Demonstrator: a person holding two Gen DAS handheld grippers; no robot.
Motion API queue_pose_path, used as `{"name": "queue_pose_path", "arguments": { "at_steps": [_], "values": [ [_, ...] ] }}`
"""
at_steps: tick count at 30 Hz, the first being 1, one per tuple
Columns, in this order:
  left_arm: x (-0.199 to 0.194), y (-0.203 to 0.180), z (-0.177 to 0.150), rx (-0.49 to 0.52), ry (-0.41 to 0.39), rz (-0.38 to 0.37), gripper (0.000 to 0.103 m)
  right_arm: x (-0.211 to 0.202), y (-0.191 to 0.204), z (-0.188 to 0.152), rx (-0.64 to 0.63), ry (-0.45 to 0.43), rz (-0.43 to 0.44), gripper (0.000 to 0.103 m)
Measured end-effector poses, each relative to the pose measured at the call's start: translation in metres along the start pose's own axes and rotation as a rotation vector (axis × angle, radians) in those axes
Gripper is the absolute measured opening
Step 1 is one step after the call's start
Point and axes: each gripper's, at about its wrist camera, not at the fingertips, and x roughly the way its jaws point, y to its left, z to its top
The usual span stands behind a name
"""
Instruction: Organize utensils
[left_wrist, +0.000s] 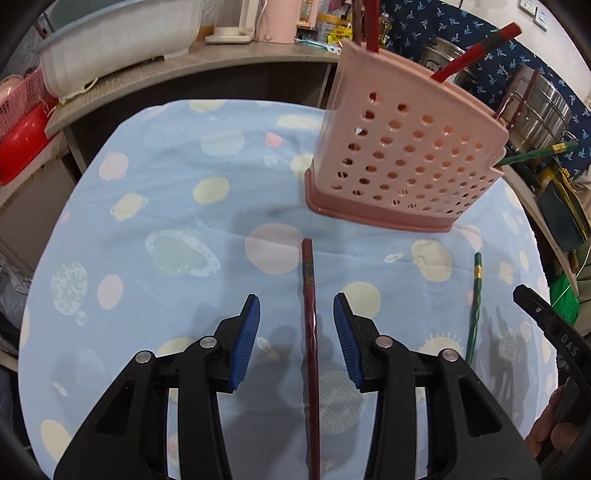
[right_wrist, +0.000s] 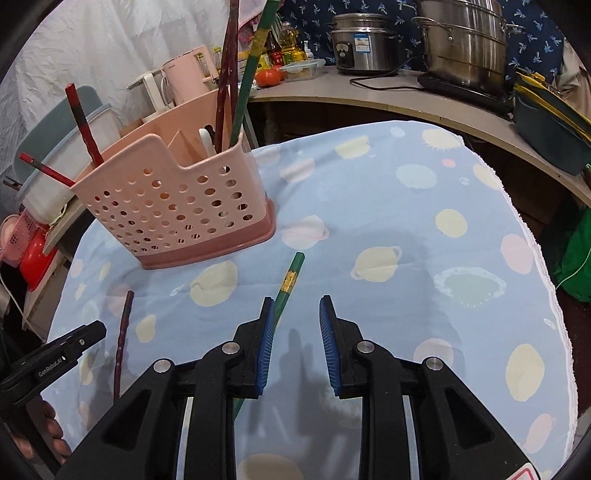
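Straddling a maroon chopstick (left_wrist: 309, 332), left gripper (left_wrist: 296, 317) part-open, untouching; right gripper (right_wrist: 297, 321) narrowly open over green chopstick (right_wrist: 290, 282), holding nothing

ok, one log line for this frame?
left gripper: open, straddling dark red chopstick | right gripper: open, green chopstick beside left pad | pink perforated plastic holder: upright

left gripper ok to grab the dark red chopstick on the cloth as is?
Probably yes. The left gripper is open with the dark red chopstick lying between its blue pads, neither touching. Nothing blocks it; the pink basket stands farther off.
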Motion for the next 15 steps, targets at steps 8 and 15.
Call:
{"name": "queue_pose_path", "arguments": {
  "at_steps": [8, 15],
  "values": [
    [0.024, -0.006, 0.015, 0.016, 0.014, 0.002, 0.039, 0.022, 0.005, 0.007, -0.004, 0.018, 0.003, 0.032],
    [0.045, -0.011, 0.021, 0.027, 0.044, 0.001, 0.024, 0.043, 0.013, 0.015, -0.014, 0.040, -0.022, 0.033]
  ]
}}
